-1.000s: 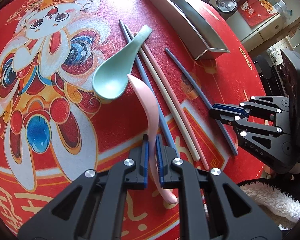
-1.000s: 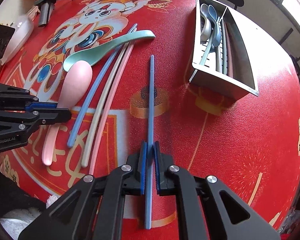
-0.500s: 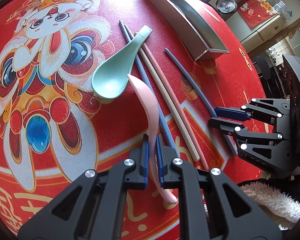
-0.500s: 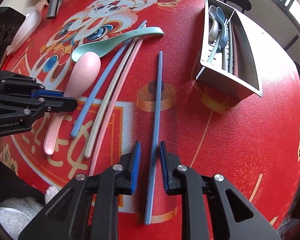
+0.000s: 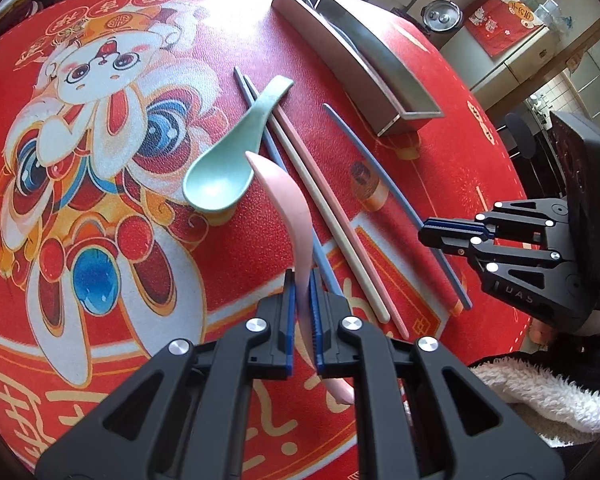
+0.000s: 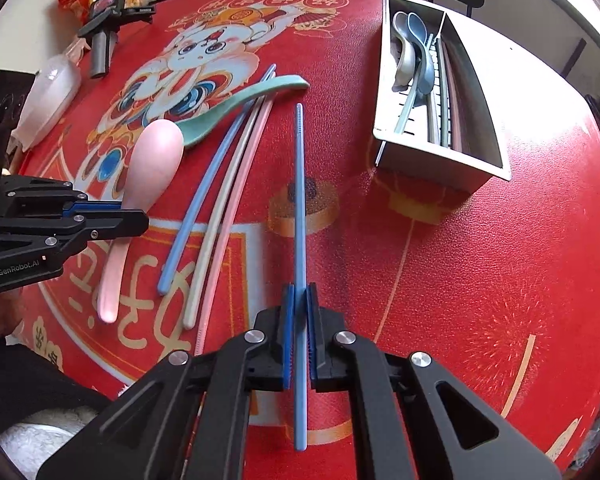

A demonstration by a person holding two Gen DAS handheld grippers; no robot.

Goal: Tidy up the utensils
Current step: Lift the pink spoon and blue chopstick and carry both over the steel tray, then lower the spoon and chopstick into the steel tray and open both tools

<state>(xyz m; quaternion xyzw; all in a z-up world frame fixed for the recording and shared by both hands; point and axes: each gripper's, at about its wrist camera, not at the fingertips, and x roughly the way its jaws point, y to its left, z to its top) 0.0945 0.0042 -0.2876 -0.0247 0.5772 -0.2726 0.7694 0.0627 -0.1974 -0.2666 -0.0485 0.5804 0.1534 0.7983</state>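
Observation:
My left gripper (image 5: 303,280) is shut on the handle of a pink spoon (image 5: 290,196), whose bowl tilts up off the red mat; it also shows in the right wrist view (image 6: 152,164). My right gripper (image 6: 299,294) is shut on a blue chopstick (image 6: 299,184) that points toward the steel utensil box (image 6: 396,148). The right gripper (image 5: 440,234) shows at the right of the left wrist view. A mint green spoon (image 5: 228,160) lies beside a blue, a cream and a pink chopstick (image 6: 236,192).
The steel box (image 5: 364,64) has two compartments holding spoons (image 6: 410,48) and chopsticks. Snack packets and a black tool (image 6: 104,24) lie at the far left edge, with a clear bottle (image 6: 48,100). A white fluffy cloth (image 5: 540,400) is at the near table edge.
My right gripper opened about half a second ago and has shut again on the blue chopstick. Both views have risen slightly. The left gripper keeps its hold on the pink spoon.

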